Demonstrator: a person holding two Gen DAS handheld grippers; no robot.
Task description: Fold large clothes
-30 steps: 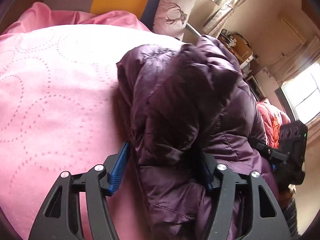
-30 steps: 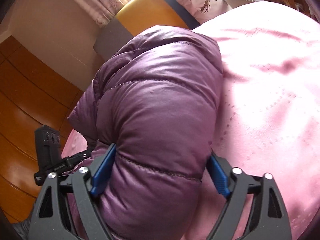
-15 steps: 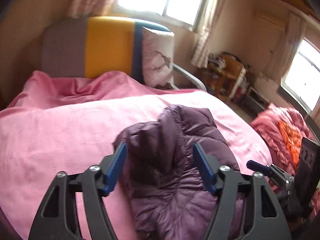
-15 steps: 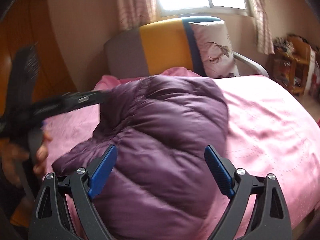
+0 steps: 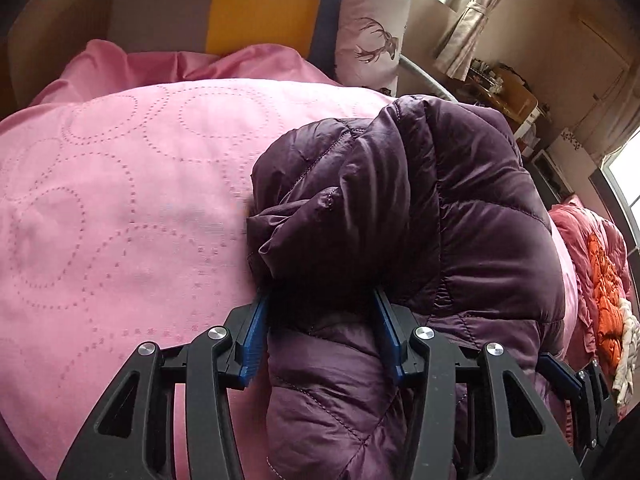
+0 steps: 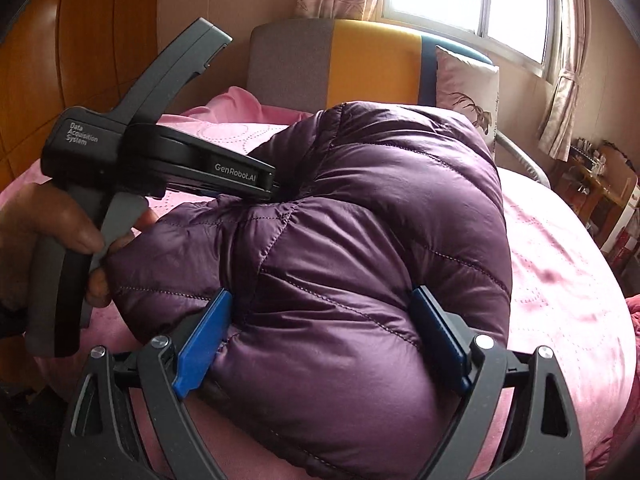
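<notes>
A purple quilted jacket [image 5: 460, 220] lies bundled on the pink bedspread [image 5: 120, 200]. My left gripper [image 5: 320, 328] has a thick fold at the bundle's near left end between its blue pads. Its jaws are closing and both pads touch the fabric. From the other side, my right gripper [image 6: 320, 332] straddles the bulging bundle [image 6: 380, 220] with its jaws wide. Both its pads dent the padding. In the right wrist view a hand [image 6: 52, 228] holds the left tool's housing [image 6: 168, 160], whose fingers are buried in the jacket.
A grey, yellow and blue headboard [image 5: 260, 4] and a deer-print pillow [image 5: 372, 36] stand at the far end of the bed. A wooden wardrobe [image 6: 60, 60] is on the left. Red-orange bedding [image 5: 600, 260] and a cluttered shelf [image 6: 592, 184] lie to the right.
My left gripper pulled back from the jacket, then returned, and its jaws now stand narrower around a fold. The right wrist view has rolled, and the left tool and hand now show at its left.
</notes>
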